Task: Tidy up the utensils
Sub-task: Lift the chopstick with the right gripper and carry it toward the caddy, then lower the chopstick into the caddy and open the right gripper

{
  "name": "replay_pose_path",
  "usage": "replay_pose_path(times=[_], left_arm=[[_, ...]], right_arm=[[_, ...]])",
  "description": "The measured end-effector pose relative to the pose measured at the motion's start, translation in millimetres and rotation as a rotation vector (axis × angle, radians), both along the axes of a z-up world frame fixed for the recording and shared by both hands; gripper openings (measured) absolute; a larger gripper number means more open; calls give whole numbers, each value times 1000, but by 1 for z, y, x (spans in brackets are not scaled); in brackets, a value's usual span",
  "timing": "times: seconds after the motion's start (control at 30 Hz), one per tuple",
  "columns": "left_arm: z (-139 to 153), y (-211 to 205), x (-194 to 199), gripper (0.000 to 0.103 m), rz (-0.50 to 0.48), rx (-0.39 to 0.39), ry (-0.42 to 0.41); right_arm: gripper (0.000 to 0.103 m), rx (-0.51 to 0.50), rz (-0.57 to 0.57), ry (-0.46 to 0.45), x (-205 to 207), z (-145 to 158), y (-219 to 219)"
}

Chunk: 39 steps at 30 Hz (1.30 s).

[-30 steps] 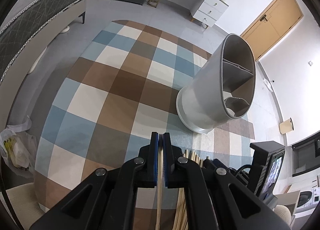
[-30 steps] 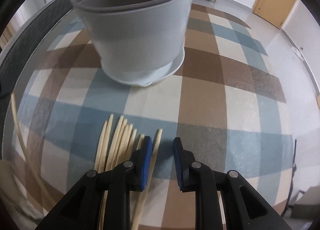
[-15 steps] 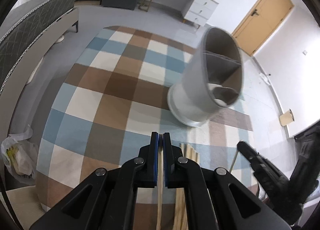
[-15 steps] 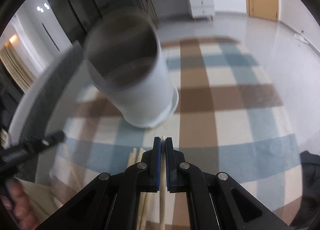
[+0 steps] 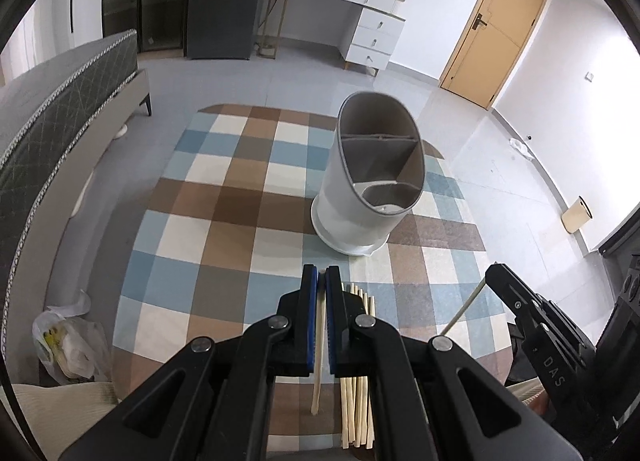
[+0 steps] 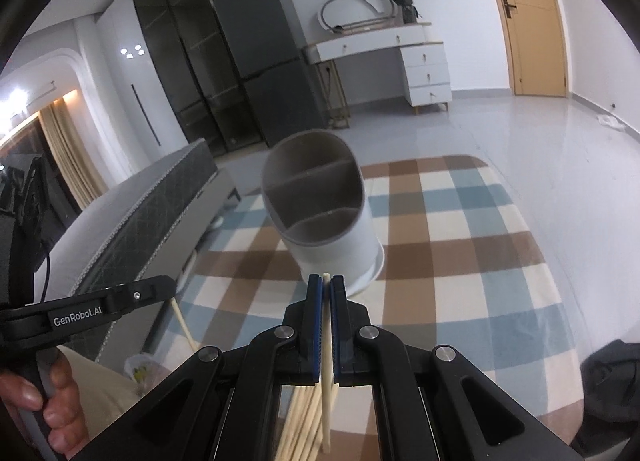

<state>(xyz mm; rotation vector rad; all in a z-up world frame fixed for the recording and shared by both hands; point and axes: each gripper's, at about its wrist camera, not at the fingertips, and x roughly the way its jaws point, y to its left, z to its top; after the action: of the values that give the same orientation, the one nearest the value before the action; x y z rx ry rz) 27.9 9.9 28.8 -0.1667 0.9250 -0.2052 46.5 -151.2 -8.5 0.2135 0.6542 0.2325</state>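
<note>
The left gripper [image 5: 321, 275] has its jaws pressed together on one chopstick [image 5: 317, 349], which runs back between the blue pads [image 5: 309, 317] and hangs out below them. The right gripper [image 6: 326, 284] likewise has its jaws closed on a single chopstick [image 6: 327, 393], its tip just showing above the pads. In the left wrist view the right gripper [image 5: 490, 275] shows at the right edge with its chopstick [image 5: 466, 307] slanting down from its tip.

Below the left gripper's jaws, the remaining chopsticks [image 5: 357, 373] lie in a loose bundle on the table [image 5: 180, 221], which is covered with a blue, brown and cream checked cloth. Beyond them, near the far right of the table, stands the white utensil holder [image 5: 360, 217], upright on its drip base and divided into compartments by grey walls; the compartments that show hold nothing. It is apart from both grippers.

A second ago the right gripper's jaws stood open low over the bundle with a chopstick between them; they have since closed on it and both grippers are higher above the table, the holder now seen from above.

A hand [image 6: 36, 409] holds the left gripper at the lower left of the right wrist view. Past the table are a bed [image 5: 60, 109], a white dressing table [image 5: 360, 21] and a wooden door [image 5: 496, 25].
</note>
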Motion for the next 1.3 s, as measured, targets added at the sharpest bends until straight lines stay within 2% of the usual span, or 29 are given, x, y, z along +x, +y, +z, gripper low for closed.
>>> replay_pose_path(times=[0.27, 0.43, 0.7, 0.87, 1.03, 1.3], left_arm=[[31, 0, 2, 0, -20, -13, -42], [60, -5, 12, 0, -57, -22, -90], [124, -2, 57, 0, -59, -84, -207], [148, -1, 97, 0, -51, -101, -272], [138, -6, 136, 0, -57, -69, -300], [99, -2, 167, 0, -92, -92, -272]], right_arm=[[3, 6, 14, -64, -4, 16, -1], [3, 31, 13, -123, 3, 39, -4], [3, 11, 57, -274, 49, 115, -4], [3, -25, 83, -366, 91, 152, 5], [3, -71, 99, -408, 133, 158, 17], [3, -105, 167, -429, 169, 120, 28]])
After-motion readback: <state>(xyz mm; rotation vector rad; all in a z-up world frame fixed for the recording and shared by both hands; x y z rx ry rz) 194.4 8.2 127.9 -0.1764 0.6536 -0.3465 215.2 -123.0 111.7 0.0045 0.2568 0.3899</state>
